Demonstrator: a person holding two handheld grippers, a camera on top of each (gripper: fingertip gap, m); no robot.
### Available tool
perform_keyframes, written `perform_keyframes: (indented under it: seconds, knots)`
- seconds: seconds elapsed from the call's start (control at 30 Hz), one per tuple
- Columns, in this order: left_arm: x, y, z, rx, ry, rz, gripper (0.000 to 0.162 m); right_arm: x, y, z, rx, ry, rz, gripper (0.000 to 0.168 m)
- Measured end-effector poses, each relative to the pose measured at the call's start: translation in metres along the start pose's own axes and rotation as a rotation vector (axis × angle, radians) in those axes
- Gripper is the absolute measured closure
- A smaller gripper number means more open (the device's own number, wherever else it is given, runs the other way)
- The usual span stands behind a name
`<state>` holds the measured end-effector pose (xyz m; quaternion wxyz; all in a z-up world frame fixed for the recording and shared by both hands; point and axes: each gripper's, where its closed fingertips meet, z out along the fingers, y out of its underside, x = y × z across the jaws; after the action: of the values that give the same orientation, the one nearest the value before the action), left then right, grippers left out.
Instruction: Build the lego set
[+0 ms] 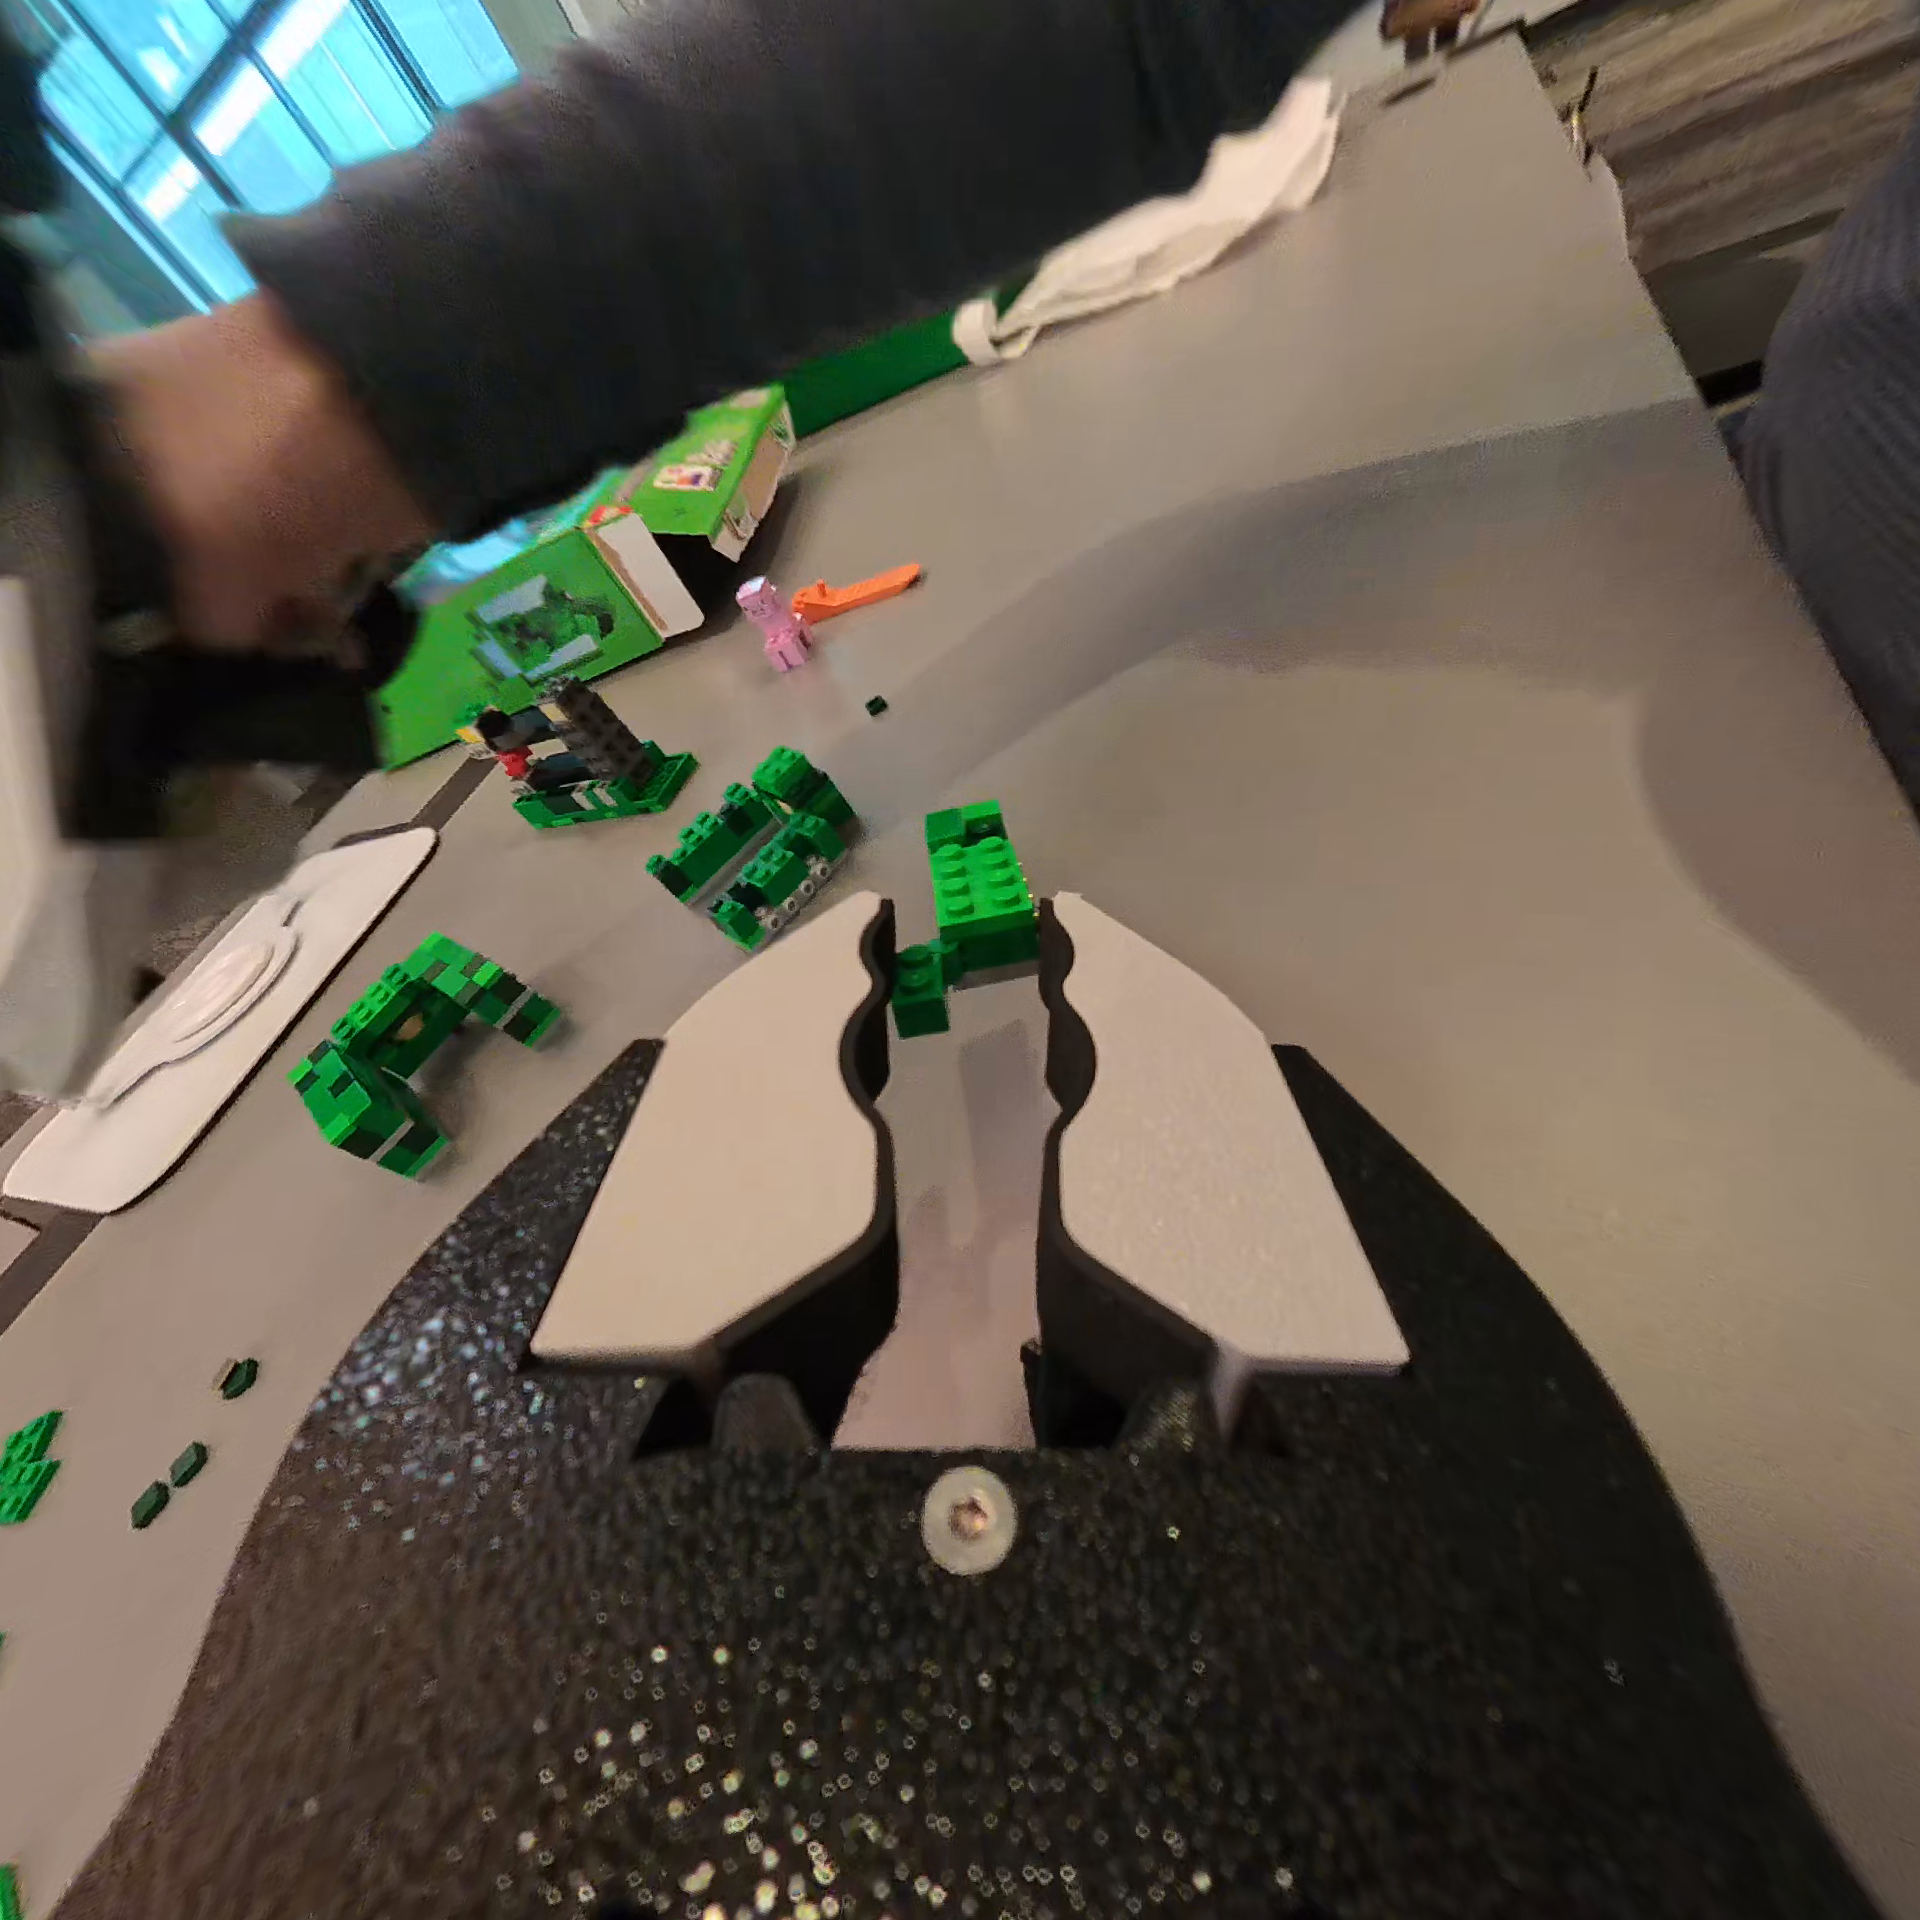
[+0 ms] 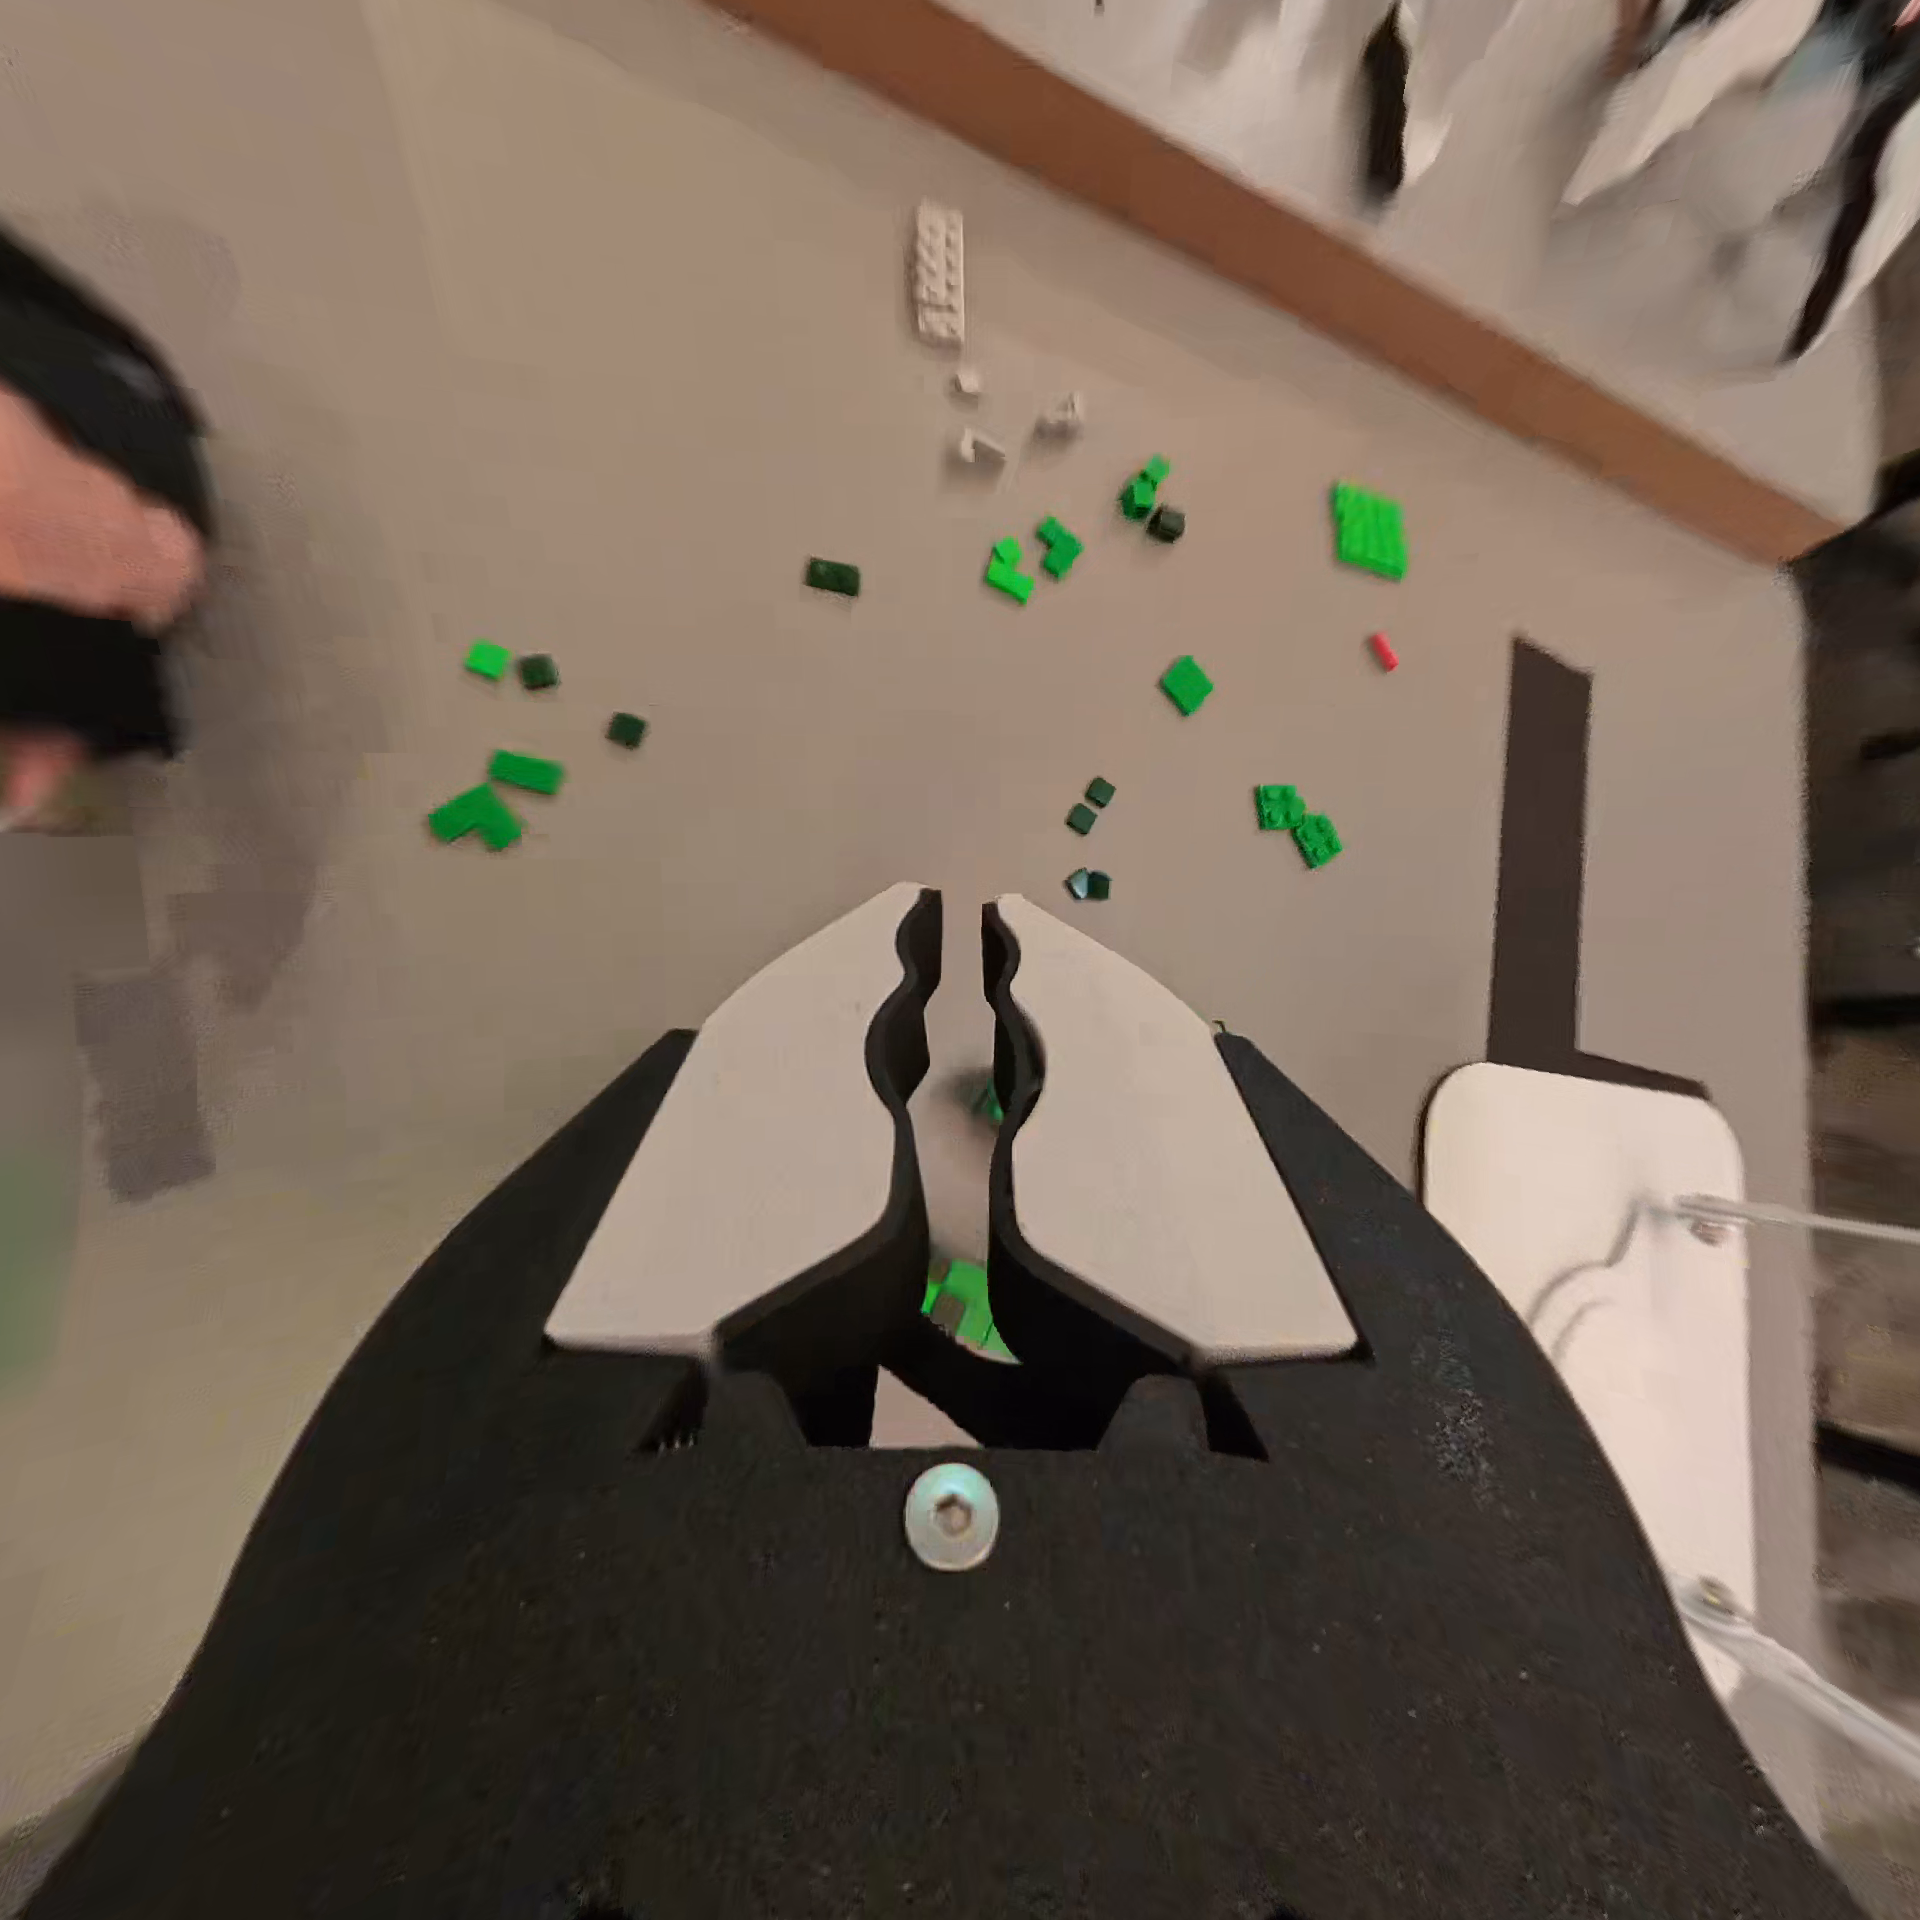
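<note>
My left gripper is shut on a bright green brick assembly held between its fingertips, low over the grey table. Other green sub-builds lie to its left: a stud-topped one, an arch-shaped one, and one with dark bricks and a small figure. My right gripper is nearly closed with nothing between its tips, above scattered loose green pieces. A green piece shows through the gap near the finger bases. The right view is blurred.
A green box, a pink figure and an orange brick separator lie farther back. A white pad is at the right. A white plate, a green plate and a red piece lie near the table edge. A sleeved arm crosses above.
</note>
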<state>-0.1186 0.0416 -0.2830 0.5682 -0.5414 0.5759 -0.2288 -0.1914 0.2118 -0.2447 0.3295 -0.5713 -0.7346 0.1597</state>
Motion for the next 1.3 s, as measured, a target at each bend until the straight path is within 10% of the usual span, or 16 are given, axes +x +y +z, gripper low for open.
perform_keyframes:
  seconds: [0.43, 1.3]
  knots:
    - [-0.007, 0.002, 0.000, 0.004, -0.019, -0.008, 0.136, 0.043, 0.025, 0.109, -0.530, -0.217, 0.644, 0.160]
    - [-0.005, 0.005, 0.003, -0.018, -0.006, -0.005, 0.136, 0.038, 0.038, 0.121, -0.738, -0.140, 0.483, 0.164]
